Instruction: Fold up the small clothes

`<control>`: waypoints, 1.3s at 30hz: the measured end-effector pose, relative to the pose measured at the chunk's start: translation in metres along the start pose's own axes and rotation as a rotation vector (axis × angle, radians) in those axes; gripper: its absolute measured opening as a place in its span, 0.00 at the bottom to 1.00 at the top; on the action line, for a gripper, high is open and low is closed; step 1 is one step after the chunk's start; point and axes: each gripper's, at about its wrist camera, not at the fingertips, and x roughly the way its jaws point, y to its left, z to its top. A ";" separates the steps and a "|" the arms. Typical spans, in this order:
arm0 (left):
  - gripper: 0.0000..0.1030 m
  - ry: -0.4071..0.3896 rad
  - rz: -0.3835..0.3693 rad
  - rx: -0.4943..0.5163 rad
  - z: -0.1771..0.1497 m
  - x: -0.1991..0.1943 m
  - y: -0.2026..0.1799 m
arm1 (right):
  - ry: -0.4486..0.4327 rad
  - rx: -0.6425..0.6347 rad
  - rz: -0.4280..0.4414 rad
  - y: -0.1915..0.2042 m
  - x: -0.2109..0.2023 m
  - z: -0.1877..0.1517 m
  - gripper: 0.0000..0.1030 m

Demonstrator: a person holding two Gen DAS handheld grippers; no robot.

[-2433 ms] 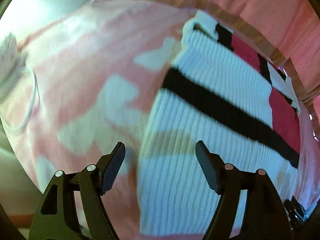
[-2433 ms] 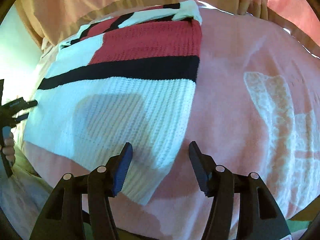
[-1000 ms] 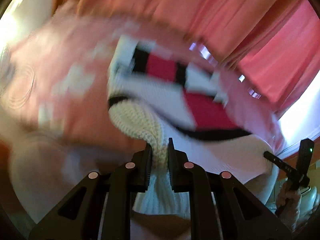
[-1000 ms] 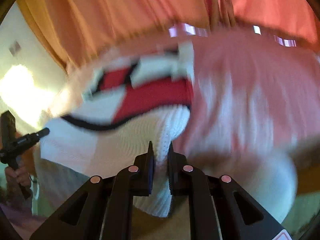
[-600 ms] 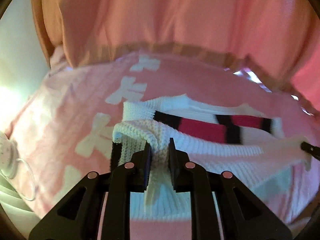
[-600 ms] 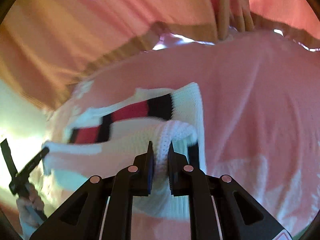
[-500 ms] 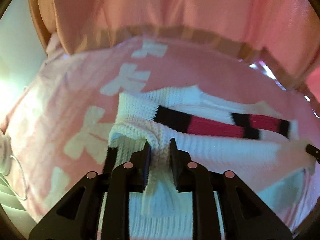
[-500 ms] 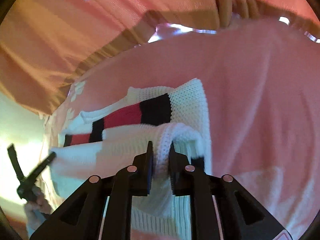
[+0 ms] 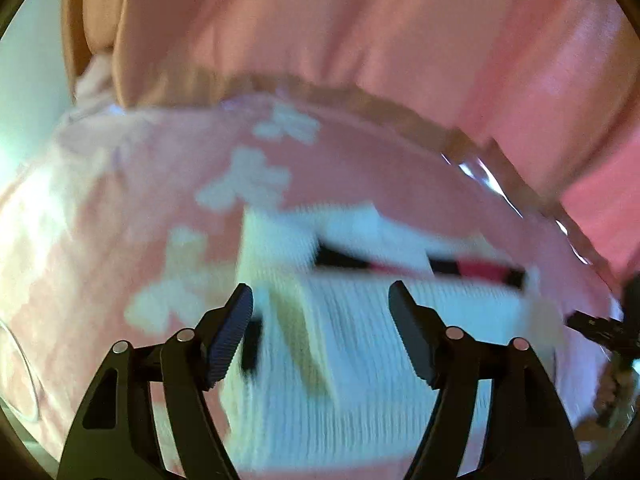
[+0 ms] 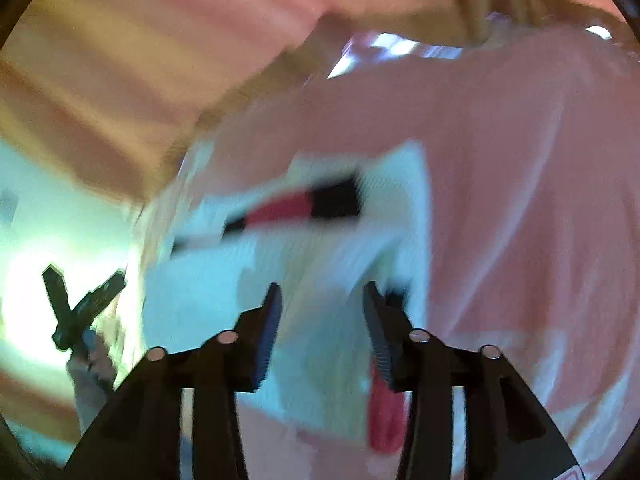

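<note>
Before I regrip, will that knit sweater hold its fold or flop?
The knit sweater looks thick, ribbed and soft, so it will probably sag where unsupported. The folded layer lies flat on the pink blanket, so it likely stays.

Both tools let go since 0.5 s ago. Left tool (image 9: 320, 312): jaws were pinched on the white hem, now spread wide w/ nothing between them. Right tool (image 10: 320, 312): same, jaws apart, no knit gripped. Sweater (image 9: 360, 340) was flat & full length on the pink blanket (image 9: 100, 220) 2.4 s ago; now its white lower half lies folded up over the red/black stripes, only a thin strip of them showing.
</note>
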 end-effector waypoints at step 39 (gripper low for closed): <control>0.74 0.074 0.094 -0.035 -0.062 0.022 0.022 | -0.056 -0.086 -0.293 -0.012 0.021 -0.075 0.52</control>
